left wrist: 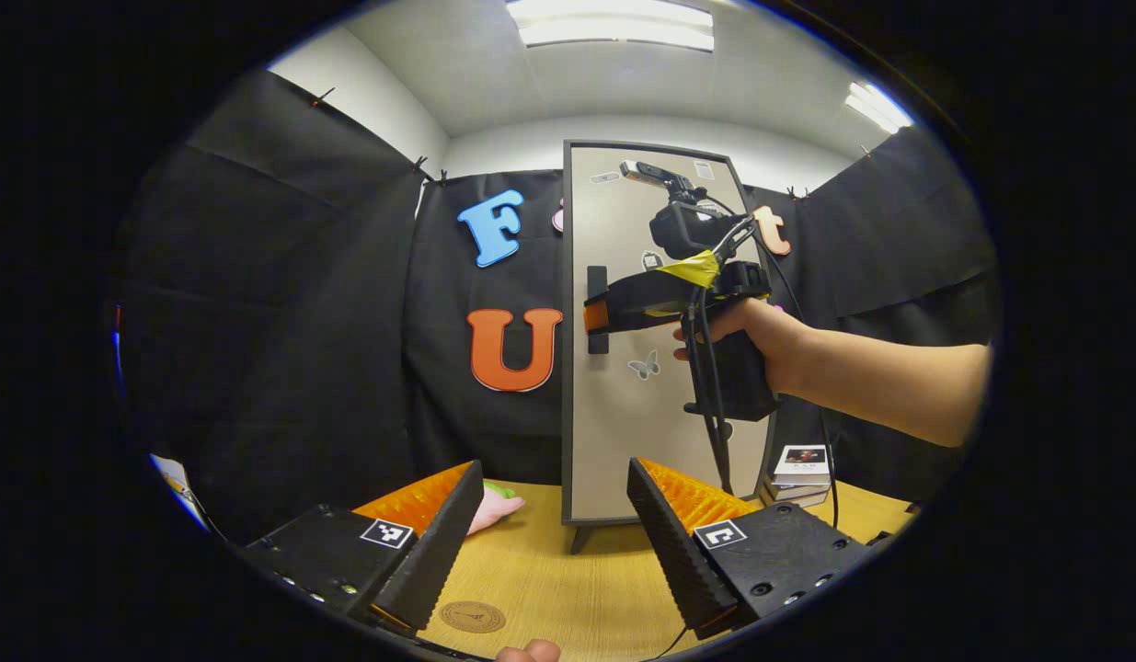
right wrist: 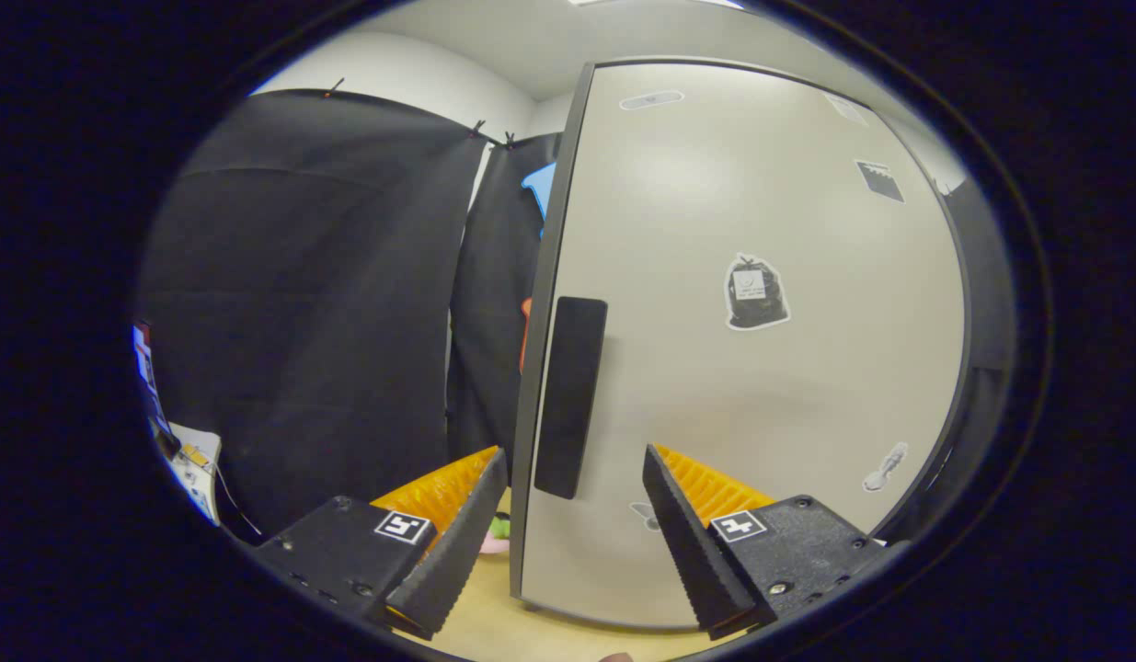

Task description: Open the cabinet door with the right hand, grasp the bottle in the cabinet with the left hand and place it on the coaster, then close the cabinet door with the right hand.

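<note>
Cabinet door (left wrist: 623, 405) stands upright on the wooden table (left wrist: 549, 570), its long axis vertical, and it looks shut, so the inside and the bottle cannot be seen. A dark vertical handle (right wrist: 569, 395) sits near the door's left edge. In the right gripper view, the right gripper (right wrist: 575, 542) has its fingers spread wide, one on each side of the handle's lower end, without touching it. In the left gripper view, a hand (left wrist: 742, 345) holds that gripper at the handle. The left gripper (left wrist: 554, 542) is also spread, holding nothing, above the round coaster (left wrist: 473, 616). A pink and green thing (left wrist: 496, 506) is half hidden behind its finger. Small books (left wrist: 800, 473) lie right of the cabinet.
</note>
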The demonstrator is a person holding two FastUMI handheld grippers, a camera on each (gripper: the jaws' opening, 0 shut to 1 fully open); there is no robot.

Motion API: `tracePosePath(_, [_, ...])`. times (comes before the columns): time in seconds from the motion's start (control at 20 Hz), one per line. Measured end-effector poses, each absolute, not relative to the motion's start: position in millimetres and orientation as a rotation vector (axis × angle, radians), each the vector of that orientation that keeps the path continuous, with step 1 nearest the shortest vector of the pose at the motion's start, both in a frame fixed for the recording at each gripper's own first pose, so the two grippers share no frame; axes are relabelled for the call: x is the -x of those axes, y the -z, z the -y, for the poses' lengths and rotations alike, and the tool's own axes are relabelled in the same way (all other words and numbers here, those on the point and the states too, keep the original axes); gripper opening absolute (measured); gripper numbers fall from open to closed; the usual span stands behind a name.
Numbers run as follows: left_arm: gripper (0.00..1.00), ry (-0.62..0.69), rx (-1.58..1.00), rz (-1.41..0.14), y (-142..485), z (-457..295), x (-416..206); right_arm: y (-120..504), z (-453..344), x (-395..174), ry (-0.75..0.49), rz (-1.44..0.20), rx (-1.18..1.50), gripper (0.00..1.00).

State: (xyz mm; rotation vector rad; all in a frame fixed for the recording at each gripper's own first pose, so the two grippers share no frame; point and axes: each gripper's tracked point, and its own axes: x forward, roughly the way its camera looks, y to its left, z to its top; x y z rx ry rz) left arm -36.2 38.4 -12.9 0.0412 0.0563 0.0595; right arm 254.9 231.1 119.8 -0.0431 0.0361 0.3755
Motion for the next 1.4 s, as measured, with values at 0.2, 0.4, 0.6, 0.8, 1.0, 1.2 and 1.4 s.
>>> tracePosePath(0.2, [0.95,-0.085,-0.027,-0.060,14.0,-51.1,36.5,-129.6,-241.6,-273.9,-0.356,-0.020,0.042,0.89])
tracePosePath(0.4, [0.95,-0.104,-0.014,-0.062,16.7,-59.2,35.0,-139.3,-251.4,-283.6,-0.350,0.006,0.044,0.79])
tracePosePath(0.6, [0.95,-0.119,-0.003,-0.062,17.3,-62.9,35.8,-140.8,-251.3,-281.4,-0.296,0.009,0.025,0.53])
tracePosePath(0.8, [0.95,-0.124,0.005,-0.065,16.5,-73.8,31.3,-139.9,-245.1,-290.4,-0.271,0.018,-0.003,0.39])
tracePosePath(1.0, [0.95,-0.123,0.008,-0.066,15.6,-76.8,30.4,-141.1,-245.6,-290.4,-0.284,0.031,-0.061,0.24])
tracePosePath(1.2, [0.95,-0.124,0.004,-0.070,15.0,-74.4,38.3,-140.2,-245.5,-290.5,-0.282,0.035,-0.046,0.22])
tracePosePath(1.4, [0.95,-0.129,0.003,-0.061,11.6,-75.2,50.2,-137.7,-245.2,-289.5,-0.277,0.004,-0.049,0.22])
